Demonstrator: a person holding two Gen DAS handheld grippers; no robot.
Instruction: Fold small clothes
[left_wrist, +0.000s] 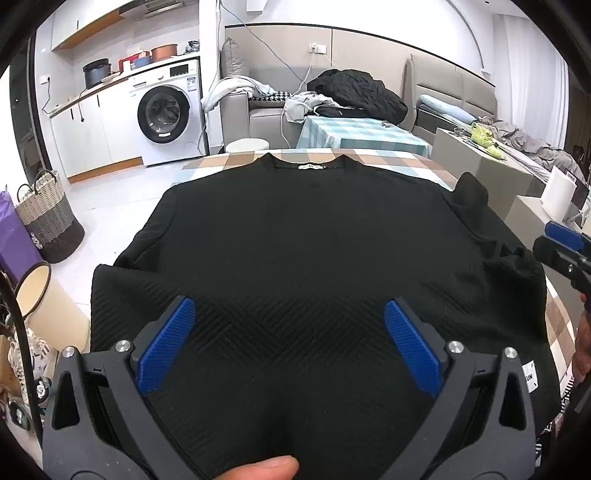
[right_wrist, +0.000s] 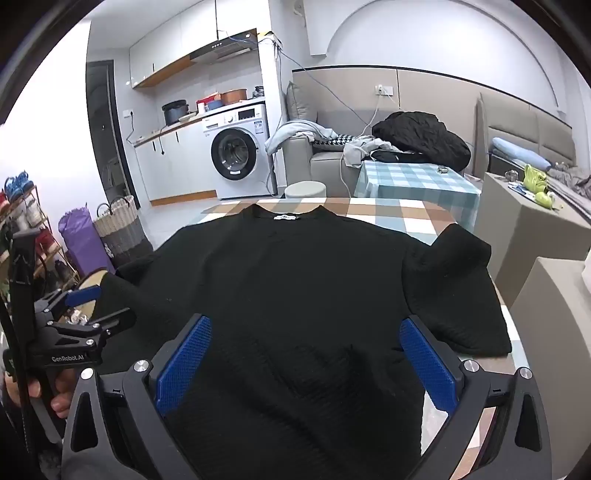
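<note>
A black textured short-sleeved top (left_wrist: 295, 236) lies flat, neck away from me, on a table with a checked cloth (left_wrist: 413, 162). It also shows in the right wrist view (right_wrist: 295, 273). My left gripper (left_wrist: 290, 314) is open, its blue pads (left_wrist: 166, 343) spread over the hem's left part. My right gripper (right_wrist: 306, 332) is open over the hem's right part, next to the right sleeve (right_wrist: 458, 291). Each gripper shows at the edge of the other's view: the right one (left_wrist: 565, 251), the left one (right_wrist: 85, 310). Neither holds cloth.
A washing machine (left_wrist: 170, 110) and counter stand at the back left. A sofa with piled clothes (left_wrist: 354, 92) and a low table with a blue checked cloth (left_wrist: 362, 133) are behind the table. A woven basket (left_wrist: 48, 218) stands on the floor at left. Boxes (left_wrist: 491, 162) stand at right.
</note>
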